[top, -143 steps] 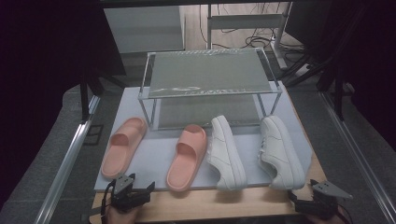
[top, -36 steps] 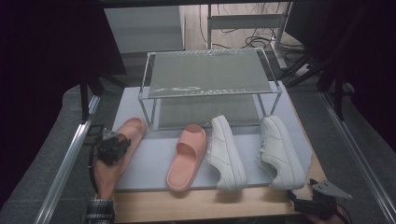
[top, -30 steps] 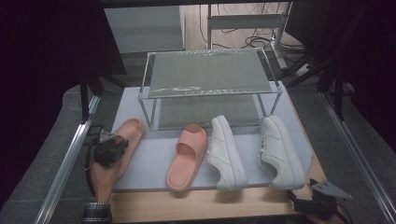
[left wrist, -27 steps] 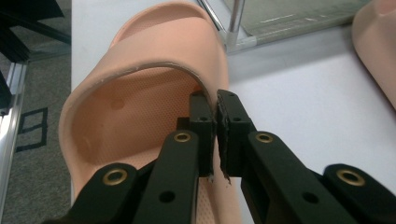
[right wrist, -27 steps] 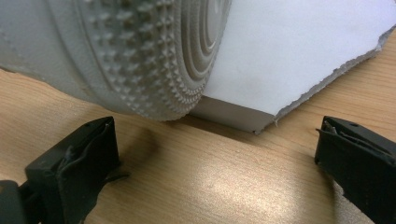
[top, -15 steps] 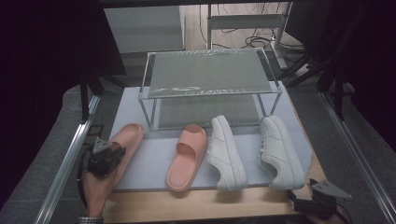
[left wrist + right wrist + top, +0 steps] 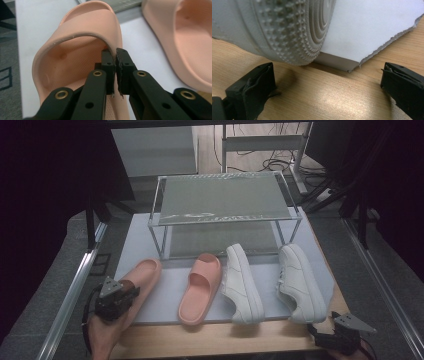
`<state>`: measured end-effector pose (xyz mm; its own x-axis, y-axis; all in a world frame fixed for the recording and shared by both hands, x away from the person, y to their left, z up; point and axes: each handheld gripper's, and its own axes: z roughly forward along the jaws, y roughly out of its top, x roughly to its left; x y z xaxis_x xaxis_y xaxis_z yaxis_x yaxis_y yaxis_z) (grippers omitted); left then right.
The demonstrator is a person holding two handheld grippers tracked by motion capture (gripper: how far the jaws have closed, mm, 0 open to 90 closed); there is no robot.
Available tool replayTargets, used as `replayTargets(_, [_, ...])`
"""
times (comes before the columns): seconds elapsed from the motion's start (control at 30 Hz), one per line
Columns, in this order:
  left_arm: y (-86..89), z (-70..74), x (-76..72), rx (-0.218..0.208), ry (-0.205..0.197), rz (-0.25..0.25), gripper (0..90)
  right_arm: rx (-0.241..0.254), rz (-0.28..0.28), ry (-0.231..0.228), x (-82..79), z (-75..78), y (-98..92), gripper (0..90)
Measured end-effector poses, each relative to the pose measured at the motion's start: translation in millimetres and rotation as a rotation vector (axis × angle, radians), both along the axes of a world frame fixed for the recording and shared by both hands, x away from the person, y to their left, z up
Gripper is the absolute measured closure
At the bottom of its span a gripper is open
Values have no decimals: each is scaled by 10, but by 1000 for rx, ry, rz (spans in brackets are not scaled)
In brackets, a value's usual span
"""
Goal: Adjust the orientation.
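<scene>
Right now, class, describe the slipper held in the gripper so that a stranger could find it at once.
Start at the wire shoe rack on the white mat. Four shoes lie in a row before it. The leftmost pink slipper is the one: the left gripper pinches its strap edge, while its twin slipper lies untouched.

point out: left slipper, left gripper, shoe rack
left slipper (image 7: 82, 27), left gripper view, on its strap.
left gripper (image 7: 116, 53), left gripper view, between the fingertips, shut on the strap edge.
shoe rack (image 7: 222, 197), high view, on its top shelf.
</scene>
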<state>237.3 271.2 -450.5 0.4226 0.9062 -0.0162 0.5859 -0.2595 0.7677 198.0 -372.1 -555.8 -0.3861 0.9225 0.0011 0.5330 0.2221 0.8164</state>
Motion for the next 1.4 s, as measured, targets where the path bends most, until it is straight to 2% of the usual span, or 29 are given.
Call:
replayTargets(0.23, [-152, 30, 10, -2, -7, -41, 857, 0, 0, 0, 0, 0, 0, 0])
replayTargets(0.6, [-390, 9, 178, -22, -19, -59, 855, 0, 1, -2, -1, -2, -2, 0])
replayTargets(1.13, [-705, -61, 529, -53, -40, -32, 856, -1, 4, -4, -3, -5, -7, 0])
replayTargets(1.4, [-859, -69, 720, -43, -51, -23, 856, 0, 5, -6, -5, -6, -9, 0])
